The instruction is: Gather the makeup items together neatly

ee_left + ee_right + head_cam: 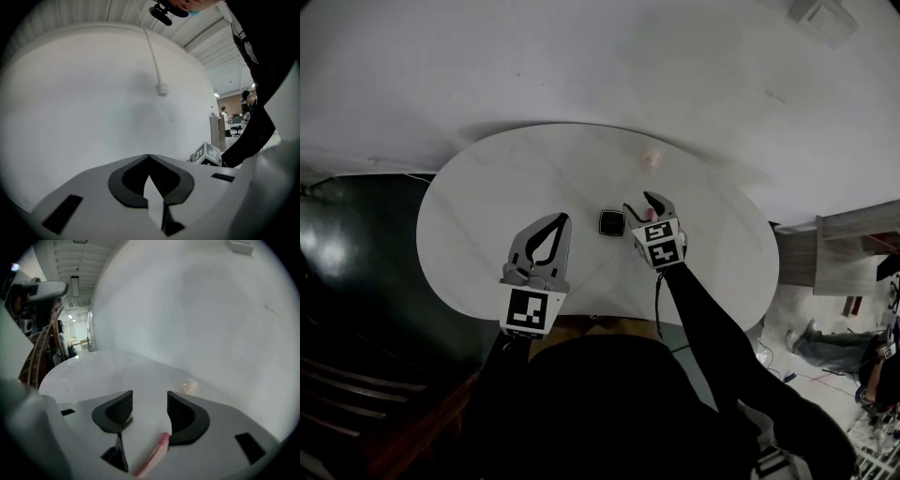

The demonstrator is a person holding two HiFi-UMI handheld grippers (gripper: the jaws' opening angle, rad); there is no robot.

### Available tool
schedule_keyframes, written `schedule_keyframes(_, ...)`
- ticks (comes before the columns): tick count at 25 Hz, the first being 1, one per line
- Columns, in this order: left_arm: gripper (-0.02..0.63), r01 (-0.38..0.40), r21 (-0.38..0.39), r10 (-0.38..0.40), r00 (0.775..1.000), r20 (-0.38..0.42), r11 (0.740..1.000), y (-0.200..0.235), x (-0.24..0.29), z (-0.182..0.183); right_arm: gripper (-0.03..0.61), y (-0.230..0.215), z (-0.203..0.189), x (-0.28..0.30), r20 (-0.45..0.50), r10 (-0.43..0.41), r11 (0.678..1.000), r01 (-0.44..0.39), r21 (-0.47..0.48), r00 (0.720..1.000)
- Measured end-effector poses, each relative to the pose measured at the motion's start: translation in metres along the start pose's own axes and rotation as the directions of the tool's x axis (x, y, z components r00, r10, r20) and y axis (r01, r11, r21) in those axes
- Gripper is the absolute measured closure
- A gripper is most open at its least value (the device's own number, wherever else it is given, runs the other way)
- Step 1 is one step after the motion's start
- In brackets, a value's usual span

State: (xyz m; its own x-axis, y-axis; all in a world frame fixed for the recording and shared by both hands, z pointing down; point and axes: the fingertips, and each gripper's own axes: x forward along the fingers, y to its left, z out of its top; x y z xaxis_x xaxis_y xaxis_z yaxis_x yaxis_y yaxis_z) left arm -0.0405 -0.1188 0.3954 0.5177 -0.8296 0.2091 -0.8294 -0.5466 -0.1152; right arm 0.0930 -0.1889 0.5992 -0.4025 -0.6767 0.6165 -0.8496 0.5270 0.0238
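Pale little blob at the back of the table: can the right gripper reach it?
Probably yes. The pale blob lies straight ahead of the right gripper, with only bare table between them. But a pink stick lies between its open jaws, so that likely needs leaving behind first.

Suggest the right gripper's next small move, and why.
Probably lift the right gripper clear. Its jaws stand apart, the pink stick lies between them ungripped, close beside the dark compact, and the pale item sits alone farther back, still to be gathered.
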Motion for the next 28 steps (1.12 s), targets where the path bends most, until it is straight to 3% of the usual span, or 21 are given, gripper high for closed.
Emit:
schedule_keyframes(3, 0.598, -0.005, -0.005, 0.005, 1.0, -0.014, 1.0, 0.001, -0.001, -0.005, 0.336, -0.05, 0.014, 0.004, 0.033, -0.101, 0.995, 0.1, 0.028, 0.994)
schedule_keyframes(8, 0.598, -0.017, -0.016, 0.017, 0.999, -0.031, 1.0, 0.005, 0.0, -0.009, 0.336, -0.095, 0.031, 0.016, 0.041, -0.153, 0.987, 0.151, 0.051, 0.987)
schedule_keyframes(18, 0.598, -0.04, -0.021, 0.039, 0.997, -0.069, 0.999, 0.017, 0.001, -0.02, 0.326, -0.118, 0.033, 0.058, -0.01, -0.156, 0.983, 0.156, 0.101, 0.988)
schedule_keyframes(28, 0.598, -0.074, -0.022, 0.07, 0.989, -0.127, 0.997, 0.035, 0.003, -0.034, 0.311, -0.134, 0.012, 0.105, -0.15, -0.182, 0.965, 0.206, 0.164, 0.972)
